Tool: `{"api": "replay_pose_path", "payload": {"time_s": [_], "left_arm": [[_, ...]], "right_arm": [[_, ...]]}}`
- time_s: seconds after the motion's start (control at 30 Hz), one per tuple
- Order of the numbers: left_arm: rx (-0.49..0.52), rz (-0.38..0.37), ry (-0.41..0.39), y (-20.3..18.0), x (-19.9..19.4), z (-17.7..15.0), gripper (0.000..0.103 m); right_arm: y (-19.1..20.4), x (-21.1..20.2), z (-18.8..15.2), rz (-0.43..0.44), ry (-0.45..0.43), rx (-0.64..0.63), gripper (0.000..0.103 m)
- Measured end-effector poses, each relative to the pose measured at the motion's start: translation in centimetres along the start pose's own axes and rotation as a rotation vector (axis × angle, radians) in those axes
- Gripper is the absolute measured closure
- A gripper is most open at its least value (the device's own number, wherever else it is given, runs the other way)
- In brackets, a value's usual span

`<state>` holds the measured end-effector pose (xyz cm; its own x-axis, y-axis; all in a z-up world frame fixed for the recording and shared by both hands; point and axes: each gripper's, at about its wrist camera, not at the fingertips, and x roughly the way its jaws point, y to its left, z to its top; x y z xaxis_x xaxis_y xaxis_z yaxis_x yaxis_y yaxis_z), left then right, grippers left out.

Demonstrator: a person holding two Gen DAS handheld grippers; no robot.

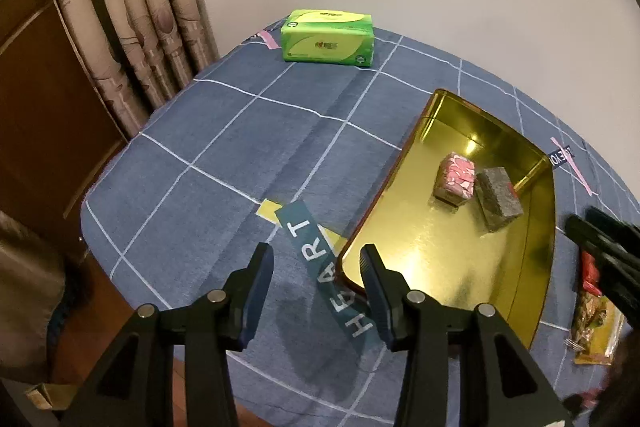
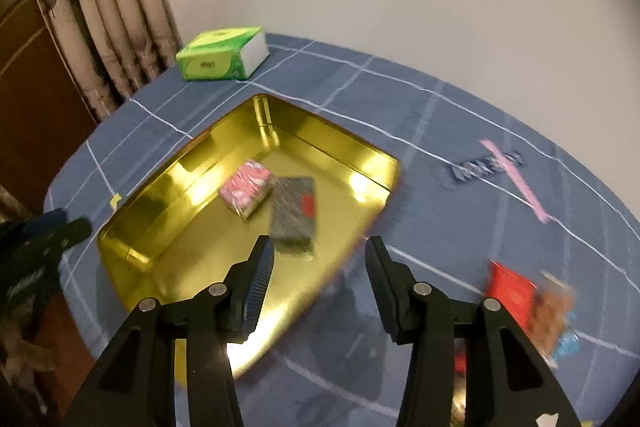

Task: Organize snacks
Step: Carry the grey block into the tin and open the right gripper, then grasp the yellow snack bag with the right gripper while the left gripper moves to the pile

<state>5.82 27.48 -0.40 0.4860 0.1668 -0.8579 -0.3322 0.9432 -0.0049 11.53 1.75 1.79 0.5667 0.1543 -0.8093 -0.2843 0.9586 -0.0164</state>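
Tin (image 2: 360,163) holds pink snack (image 2: 246,189) and grey snack (image 2: 294,213) mid-frame, just above your right gripper (image 2: 320,283) | jaws parted, nothing between | left gripper (image 1: 316,291) open over tin's lower-left corner | red packet (image 2: 510,291), blurred, probably snack, lower right

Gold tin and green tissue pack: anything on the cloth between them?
Nothing. Between the gold tin and green tissue pack there's only bare blue checked tablecloth, seen in both wrist views.

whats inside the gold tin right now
Two small wrapped snacks lie side by side in the gold tin: a pink patterned block and a grey block. The tin floor beneath them is hidden.
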Motion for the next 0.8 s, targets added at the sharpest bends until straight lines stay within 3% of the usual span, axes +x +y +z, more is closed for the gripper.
{"api": "replay_pose_path", "payload": {"time_s": [0.17, 0.4, 0.6, 0.8], "left_arm": [[0.02, 0.006, -0.007, -0.6, -0.4, -0.3, 0.057], [0.08, 0.006, -0.017, -2.6, -1.0, -0.8, 0.057], [0.133, -0.026, -0.021, -4.9, -1.5, -1.6, 0.057], [0.169, -0.07, -0.008, -7.3, -2.0, -3.1, 0.057]], "right_arm": [[-4.7, -5.4, -3.3, -0.051, -0.03, 0.066, 0.058], [-12.7, -10.3, -9.4, -0.204, 0.005, 0.17, 0.055], [-16.5, -10.4, -13.8, -0.232, 0.067, 0.253, 0.055], [-15.9, -8.2, -15.7, -0.193, 0.112, 0.251, 0.055]]}}
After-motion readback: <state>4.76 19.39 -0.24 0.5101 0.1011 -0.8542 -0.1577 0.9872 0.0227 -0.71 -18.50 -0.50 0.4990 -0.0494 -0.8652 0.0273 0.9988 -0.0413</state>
